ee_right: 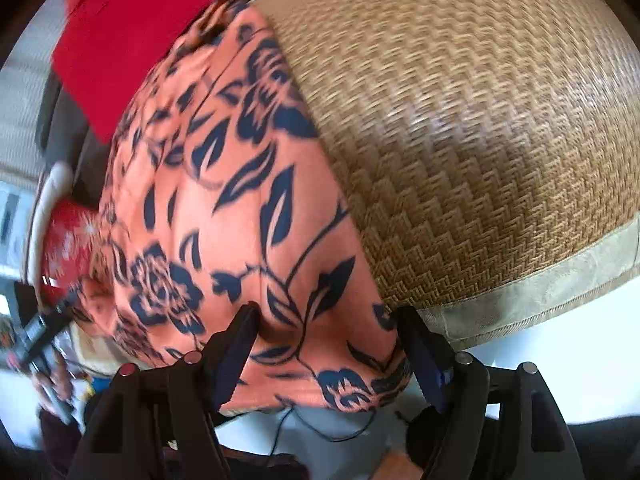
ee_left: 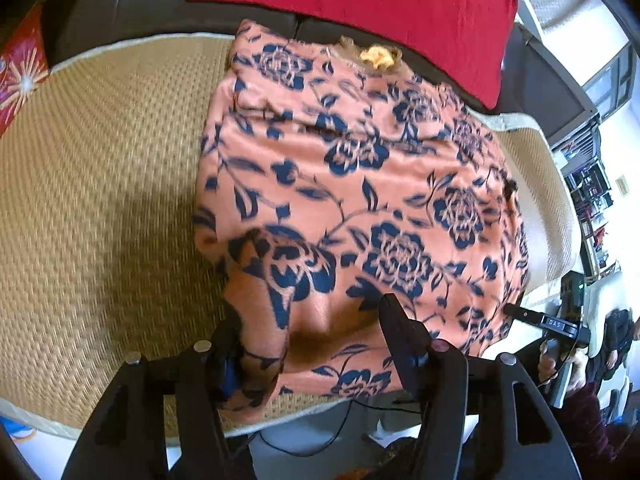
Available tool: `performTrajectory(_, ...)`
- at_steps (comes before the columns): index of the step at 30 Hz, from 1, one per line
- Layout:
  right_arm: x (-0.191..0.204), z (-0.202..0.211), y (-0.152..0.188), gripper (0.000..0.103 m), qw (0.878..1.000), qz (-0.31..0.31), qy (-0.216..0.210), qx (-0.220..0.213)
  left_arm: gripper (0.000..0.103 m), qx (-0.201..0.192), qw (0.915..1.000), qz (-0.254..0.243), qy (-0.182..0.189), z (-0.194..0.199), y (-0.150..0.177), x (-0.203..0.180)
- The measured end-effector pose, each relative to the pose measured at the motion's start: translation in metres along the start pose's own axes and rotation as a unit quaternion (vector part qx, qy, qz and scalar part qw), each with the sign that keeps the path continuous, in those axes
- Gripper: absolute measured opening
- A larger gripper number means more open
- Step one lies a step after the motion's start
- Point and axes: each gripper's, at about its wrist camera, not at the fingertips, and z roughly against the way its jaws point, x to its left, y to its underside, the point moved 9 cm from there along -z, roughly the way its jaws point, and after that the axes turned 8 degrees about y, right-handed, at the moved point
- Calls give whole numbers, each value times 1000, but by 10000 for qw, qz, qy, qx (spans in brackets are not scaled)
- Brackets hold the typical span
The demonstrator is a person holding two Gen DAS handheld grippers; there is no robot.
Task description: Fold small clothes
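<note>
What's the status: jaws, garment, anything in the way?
Left gripper and right gripper: jaws open, straddling near hem. Floral garment flat on woven mat. Red cushion overlaps far edge.

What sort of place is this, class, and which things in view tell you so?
Probably a home living room: a woven mat covers a dark sofa, a red cushion leans on its backrest, and a floral garment lies spread on the mat for folding. Cluttered shelves stand beyond.
</note>
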Motion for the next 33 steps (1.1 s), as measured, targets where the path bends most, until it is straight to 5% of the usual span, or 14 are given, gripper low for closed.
performTrajectory(1,1,0,3,53,9999,120,59,-20,59,13,10000,-21,-29,-2,5,-1)
performTrajectory(3,6,2,12,12,9995,305,16,129,32,53,9999,-84,-89,-5,13,-4)
performTrajectory(4,10,6,14,11,9993,325,-94,129,25,91,9998,-124,-113,-5,18,-6)
performTrajectory(8,36,23,24,11,9972,716,-221,-43,26,101,9994,-217,-232,1,33,-10)
performTrajectory(9,39,24,24,11,9972,688,-282,-53,32,122,9995,-187,-223,2,35,-8)
performTrajectory(11,41,20,23,15,9977,617,-261,-9,75,235,9995,18,-190,1,43,-3)
performTrajectory(14,44,1,4,16,9986,431,-279,148,75,171,9998,21,-109,-2,47,-5)
performTrajectory(16,48,-1,-1,16,9973,653,-327,68,45,153,9998,-50,-117,-5,48,-7)
performTrajectory(17,53,1,-1,13,9963,818,-278,9,14,265,9995,-74,-184,-8,51,-5)
performTrajectory(21,74,27,-7,10,9937,933,-621,-88,10,317,9993,-136,-116,-4,49,-5)
performTrajectory(25,103,74,-35,9,9877,949,-1143,-488,9,-48,9991,-85,414,27,24,-16)
performTrajectory(33,140,116,-172,9,9782,502,-1609,-1211,7,-880,9916,217,922,79,-110,-9)
